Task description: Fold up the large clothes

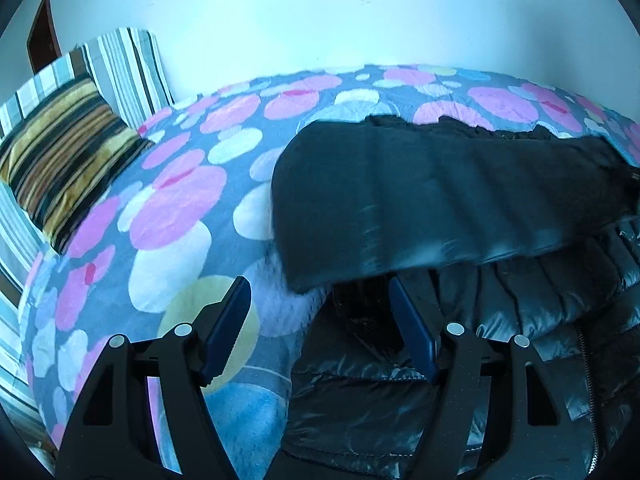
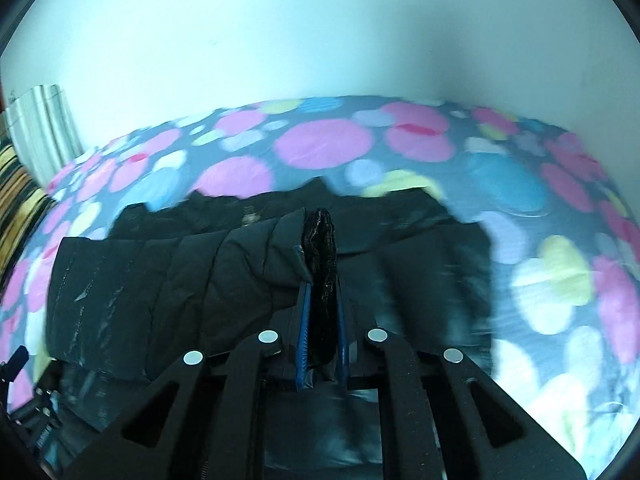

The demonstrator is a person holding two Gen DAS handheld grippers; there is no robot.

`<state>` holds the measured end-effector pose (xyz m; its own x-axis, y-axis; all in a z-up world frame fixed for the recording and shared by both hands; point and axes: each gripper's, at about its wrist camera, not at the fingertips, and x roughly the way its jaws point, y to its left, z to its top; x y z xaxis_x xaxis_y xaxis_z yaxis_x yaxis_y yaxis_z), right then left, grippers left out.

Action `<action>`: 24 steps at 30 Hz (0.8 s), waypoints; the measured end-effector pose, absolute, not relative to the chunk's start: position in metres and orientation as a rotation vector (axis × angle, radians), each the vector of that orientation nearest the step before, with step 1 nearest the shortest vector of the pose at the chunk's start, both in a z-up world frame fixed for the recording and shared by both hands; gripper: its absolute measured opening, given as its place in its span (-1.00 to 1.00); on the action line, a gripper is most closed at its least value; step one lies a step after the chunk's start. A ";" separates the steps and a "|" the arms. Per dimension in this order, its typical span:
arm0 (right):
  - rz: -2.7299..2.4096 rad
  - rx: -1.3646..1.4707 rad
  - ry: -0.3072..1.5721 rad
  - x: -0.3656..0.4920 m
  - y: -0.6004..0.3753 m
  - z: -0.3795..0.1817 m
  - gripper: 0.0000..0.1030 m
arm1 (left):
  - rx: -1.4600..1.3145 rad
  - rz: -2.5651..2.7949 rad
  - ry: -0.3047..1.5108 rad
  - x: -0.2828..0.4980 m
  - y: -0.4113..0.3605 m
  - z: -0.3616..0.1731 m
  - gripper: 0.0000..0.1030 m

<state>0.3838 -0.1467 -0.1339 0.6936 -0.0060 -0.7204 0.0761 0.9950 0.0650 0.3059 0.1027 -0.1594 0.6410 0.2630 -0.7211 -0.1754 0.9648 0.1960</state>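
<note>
While the left gripper hung spread over a spotted bedspread, right gripper pinched a black jacket cuff.

Black tool, blue pads

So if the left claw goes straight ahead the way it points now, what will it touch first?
Probably the black jacket on the bed: the open left claw points at its dark edge under the lifted sleeve. Depth is unclear.

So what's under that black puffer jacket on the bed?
The black puffer jacket lies on the spotted bedsheet, which shows all around it. The sheet directly beneath is covered. A sleeve lies folded over the jacket's body, hiding part of it.
</note>
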 end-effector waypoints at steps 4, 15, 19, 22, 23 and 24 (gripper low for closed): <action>-0.119 0.101 0.829 0.371 -0.179 -0.141 -0.77 | 0.113 0.260 0.849 0.313 0.104 -0.163 0.42; -0.167 0.100 0.907 0.364 -0.202 -0.187 -0.77 | 0.128 0.285 0.874 0.325 0.109 -0.173 0.54; -0.162 0.132 0.921 0.366 -0.204 -0.199 -0.76 | 0.143 0.292 0.881 0.328 0.108 -0.177 0.55; -0.170 0.119 0.916 0.364 -0.201 -0.199 -0.76 | 0.137 0.291 0.881 0.329 0.108 -0.178 0.56; -0.171 0.129 0.911 0.363 -0.202 -0.197 -0.77 | 0.142 0.294 0.881 0.329 0.108 -0.178 0.56; -0.172 0.133 0.906 0.363 -0.202 -0.196 -0.77 | 0.147 0.299 0.881 0.329 0.108 -0.179 0.56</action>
